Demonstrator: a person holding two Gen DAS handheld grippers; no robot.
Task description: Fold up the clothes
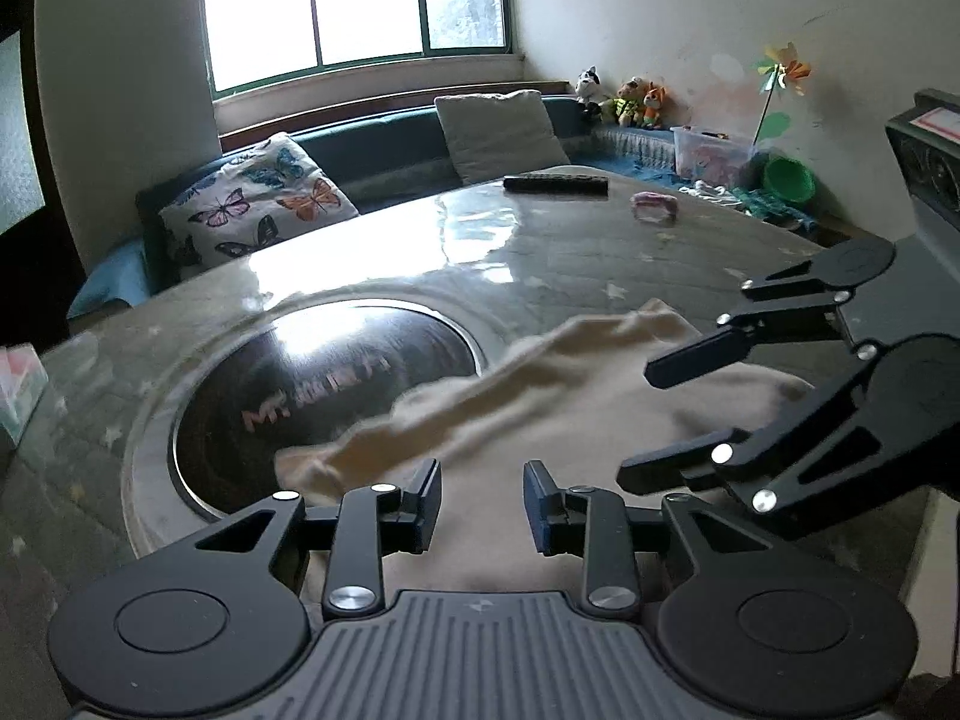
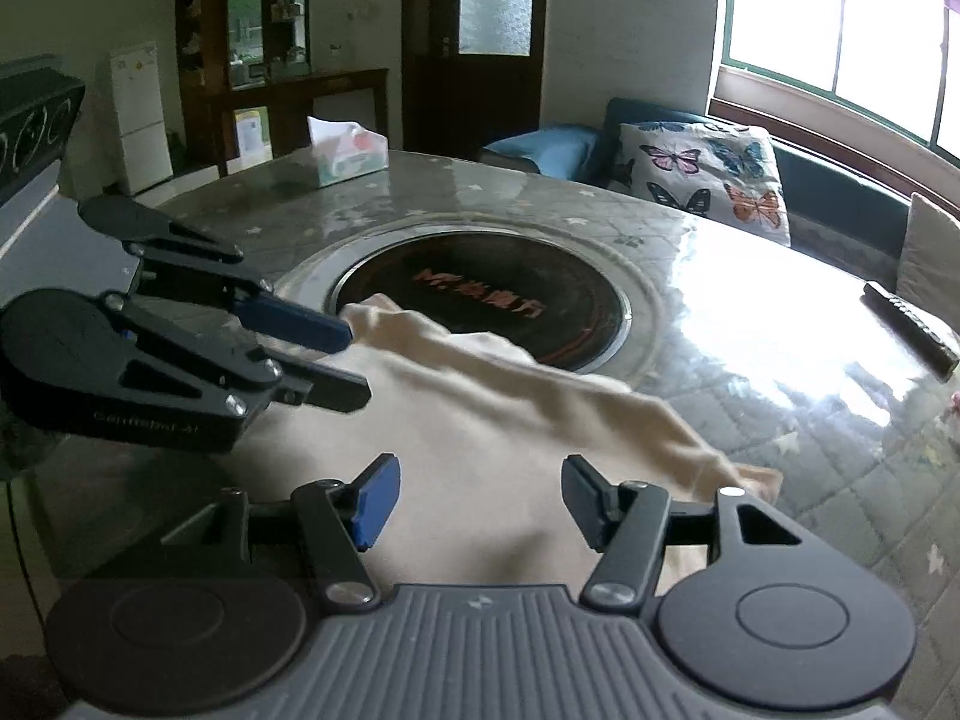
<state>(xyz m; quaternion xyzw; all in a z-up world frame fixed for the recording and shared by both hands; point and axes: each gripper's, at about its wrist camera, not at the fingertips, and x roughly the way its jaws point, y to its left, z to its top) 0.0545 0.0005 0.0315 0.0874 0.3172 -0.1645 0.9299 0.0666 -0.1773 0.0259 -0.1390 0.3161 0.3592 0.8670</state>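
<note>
A cream garment (image 1: 540, 396) lies spread on the round glass-topped table (image 1: 540, 252), with a bunched fold running across its far edge; it also shows in the right wrist view (image 2: 480, 420). My left gripper (image 1: 482, 504) is open and empty, hovering over the garment's near part. My right gripper (image 2: 477, 498) is open and empty over the same cloth. The right gripper shows in the left wrist view (image 1: 648, 420) at the right, jaws apart. The left gripper shows in the right wrist view (image 2: 354, 360) at the left, jaws apart.
A dark round hotplate (image 1: 324, 384) is sunk in the table's middle. A remote (image 1: 555, 183) and a small pink item (image 1: 654, 205) lie at the far side. A tissue box (image 2: 348, 150) stands on the table. A sofa with a butterfly cushion (image 1: 258, 204) is behind.
</note>
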